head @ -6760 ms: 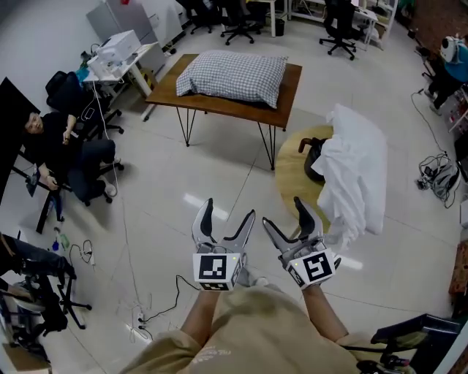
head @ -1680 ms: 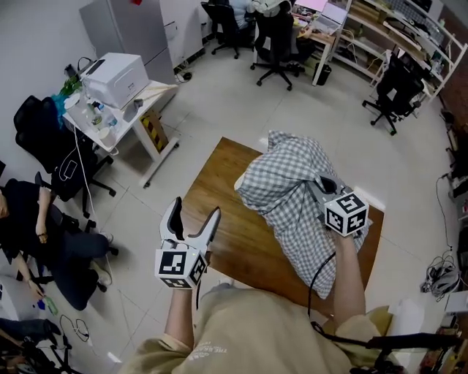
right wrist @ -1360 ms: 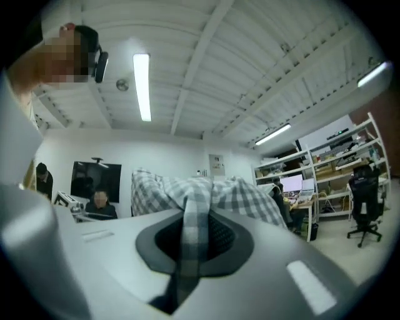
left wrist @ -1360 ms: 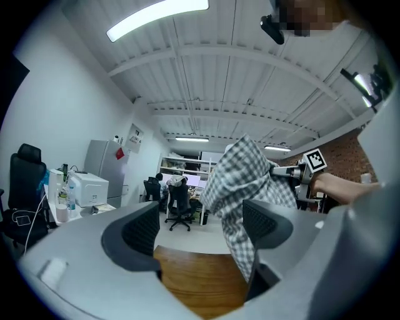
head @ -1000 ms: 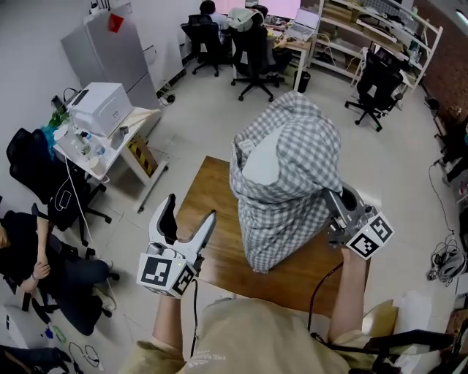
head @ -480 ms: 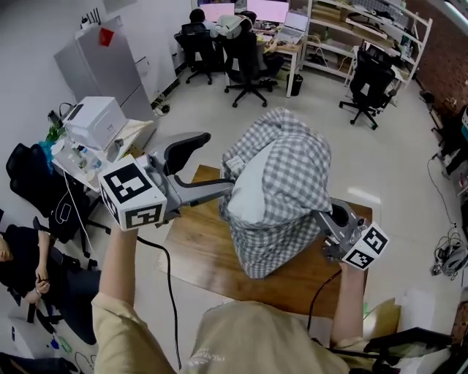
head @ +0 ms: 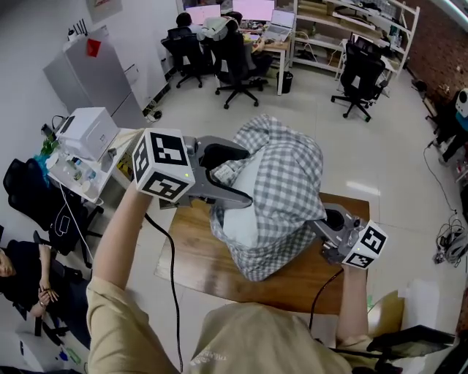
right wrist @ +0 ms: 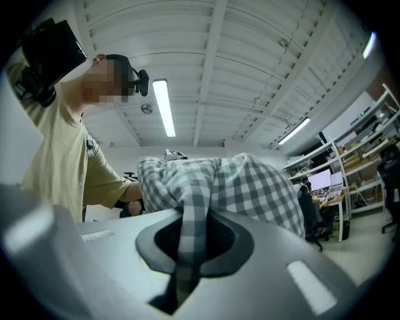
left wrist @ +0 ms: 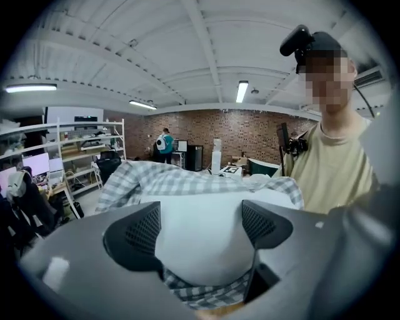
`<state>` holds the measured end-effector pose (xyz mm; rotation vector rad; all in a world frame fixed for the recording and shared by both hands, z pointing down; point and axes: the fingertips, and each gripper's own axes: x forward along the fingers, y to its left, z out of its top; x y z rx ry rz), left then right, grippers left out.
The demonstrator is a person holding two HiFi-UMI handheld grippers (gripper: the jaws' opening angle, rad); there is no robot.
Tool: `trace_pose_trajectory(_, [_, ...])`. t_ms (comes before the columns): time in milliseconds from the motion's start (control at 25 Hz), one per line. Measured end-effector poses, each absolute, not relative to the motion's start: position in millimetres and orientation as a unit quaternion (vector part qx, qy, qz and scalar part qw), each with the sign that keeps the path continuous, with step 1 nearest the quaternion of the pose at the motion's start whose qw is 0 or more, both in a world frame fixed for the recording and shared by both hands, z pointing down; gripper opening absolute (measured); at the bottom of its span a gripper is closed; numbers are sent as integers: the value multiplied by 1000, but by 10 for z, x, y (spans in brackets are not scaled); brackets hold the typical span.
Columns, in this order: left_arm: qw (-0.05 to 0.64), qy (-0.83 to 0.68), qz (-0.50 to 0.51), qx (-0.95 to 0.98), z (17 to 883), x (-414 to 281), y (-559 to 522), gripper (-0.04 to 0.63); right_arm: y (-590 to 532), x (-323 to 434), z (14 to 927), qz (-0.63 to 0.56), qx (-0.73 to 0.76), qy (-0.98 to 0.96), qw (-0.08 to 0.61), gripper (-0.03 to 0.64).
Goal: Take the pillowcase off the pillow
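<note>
Head view: pillow [head: 235, 201], partly in its checked pillowcase [head: 289, 182], hangs lifted over the middle of the counter [head: 191, 252]. Right claw [right wrist: 187, 244] pinches a pillowcase fold tight; left claw [left wrist: 203, 228] stands spread around the bare white pillow end (case open there).

I see an open-plan office that doubles as a lab. Beyond the wooden table [head: 191, 257], black office chairs [head: 232, 55] stand at a desk [head: 272, 45] with lit monitors [head: 252, 9], and metal shelving [head: 365, 22] runs along the far wall. Left of the table a printer [head: 86, 131] sits on a small white stand beside a grey cabinet [head: 88, 80]. Right of it there is a brick wall [head: 442, 36]. Strip lights [left wrist: 242, 91] hang overhead.
</note>
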<state>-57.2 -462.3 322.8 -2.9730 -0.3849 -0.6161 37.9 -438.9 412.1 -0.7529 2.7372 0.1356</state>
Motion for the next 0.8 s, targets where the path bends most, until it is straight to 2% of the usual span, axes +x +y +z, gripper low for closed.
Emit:
trace_pose_trajectory(80, [36,-139,-219,-965,3365,-508,-4597,340,-4431,388,4174,42,-268,951,150,18])
trace_pose_trajectory(240, [48,-114,-250,-960,3505,-405,-4675,238,-4531,401,4129,39,-276,948,153,18])
trace_pose_trajectory(400, [52,-34,-246,-967,3531,-310,-4844,61,-4566,476,4139,31,-288,944,159,25])
trace_pose_trajectory(440, [43,-18,-240,-970,3536,-314,-4906,36,-4600,482,4158,30,-294,942,158,35])
trace_pose_trajectory(480, [30,-7,-233,-972,3537,-330,-4967,27,-4646,478,4175,30,-301,941,154,61])
trace_pose_trajectory(600, [-8,22,-216,-976,3512,-418,-5157,20,-4816,469,4165,42,-346,929,123,253])
trace_pose_trajectory(640, [-17,32,-213,-976,3502,-450,-5232,20,-4857,477,4126,56,-365,923,105,293])
trace_pose_trajectory(800, [-44,56,-200,-977,3503,-541,-5490,20,-4865,436,3894,120,-400,908,23,302])
